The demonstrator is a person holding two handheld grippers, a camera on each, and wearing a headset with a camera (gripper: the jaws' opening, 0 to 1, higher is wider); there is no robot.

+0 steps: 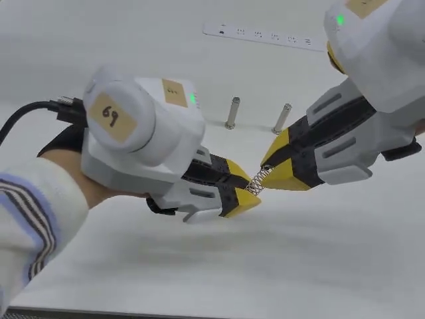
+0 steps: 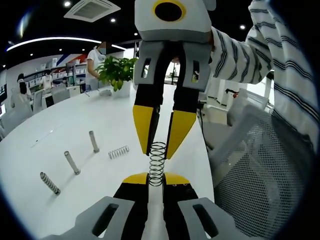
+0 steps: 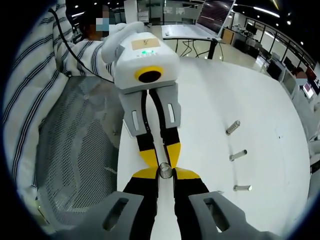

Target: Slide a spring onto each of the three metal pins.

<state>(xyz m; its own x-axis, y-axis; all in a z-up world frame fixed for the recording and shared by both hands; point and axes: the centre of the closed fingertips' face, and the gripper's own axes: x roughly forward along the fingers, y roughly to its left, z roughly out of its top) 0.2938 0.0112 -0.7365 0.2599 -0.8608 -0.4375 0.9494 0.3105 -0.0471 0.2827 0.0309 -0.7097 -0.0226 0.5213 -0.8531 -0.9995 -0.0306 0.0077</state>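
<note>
I hold my left gripper (image 1: 246, 189) low at the left of the head view, my left hand (image 1: 66, 166) wrapped round its handle and the striped sleeve (image 1: 33, 212) running back toward me; its nose points right and a little away from me; my right gripper (image 1: 269, 174) comes in from the upper right and slants down and to the left, so the two sets of yellow tips meet nose to nose above the white table (image 1: 199, 266); the spring (image 1: 259, 179) spans the small gap between them; in the left gripper view my own jaws are closed snugly on its near end, and the right gripper's jaws sit tight against both sides of its far end, so each gripper is clamped on the spring; in the right gripper view I see the coil end-on, pinched between my jaw tips; beyond the tips one pin (image 1: 232, 113) and a second pin (image 1: 282, 118) stand bare on the table, well apart from the grippers; in the left gripper view a third pin (image 2: 50, 183) wears coils, and a loose spring (image 2: 118, 151) lies flat near the pins.
</note>
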